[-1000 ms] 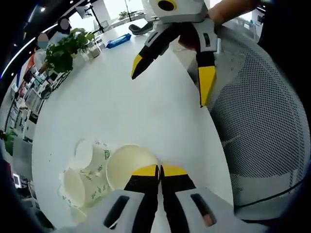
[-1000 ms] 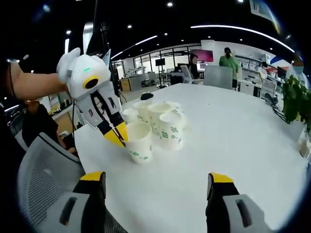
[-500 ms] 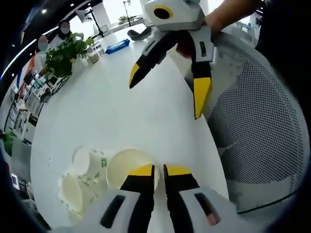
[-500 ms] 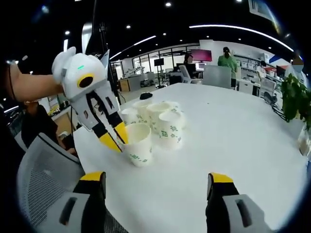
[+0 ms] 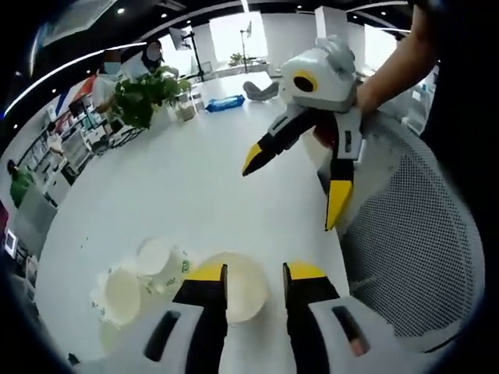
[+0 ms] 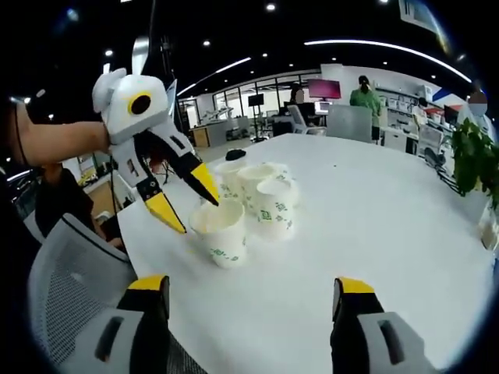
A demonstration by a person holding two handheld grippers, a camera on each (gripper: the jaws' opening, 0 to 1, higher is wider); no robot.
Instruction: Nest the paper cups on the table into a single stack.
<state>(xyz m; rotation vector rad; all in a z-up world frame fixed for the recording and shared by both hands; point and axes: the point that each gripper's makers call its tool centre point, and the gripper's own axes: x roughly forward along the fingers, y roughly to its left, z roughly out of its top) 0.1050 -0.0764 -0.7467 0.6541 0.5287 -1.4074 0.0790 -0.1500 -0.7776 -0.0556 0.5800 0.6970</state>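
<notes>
Near the table (image 6: 366,234) edge, my left gripper (image 6: 185,200) hangs open just over the nearest cup (image 6: 220,231) beside the cup cluster (image 6: 253,187), right gripper (image 6: 245,292) wide and empty, so I judge nesting unstarted; next needs a rim pinch.
</notes>
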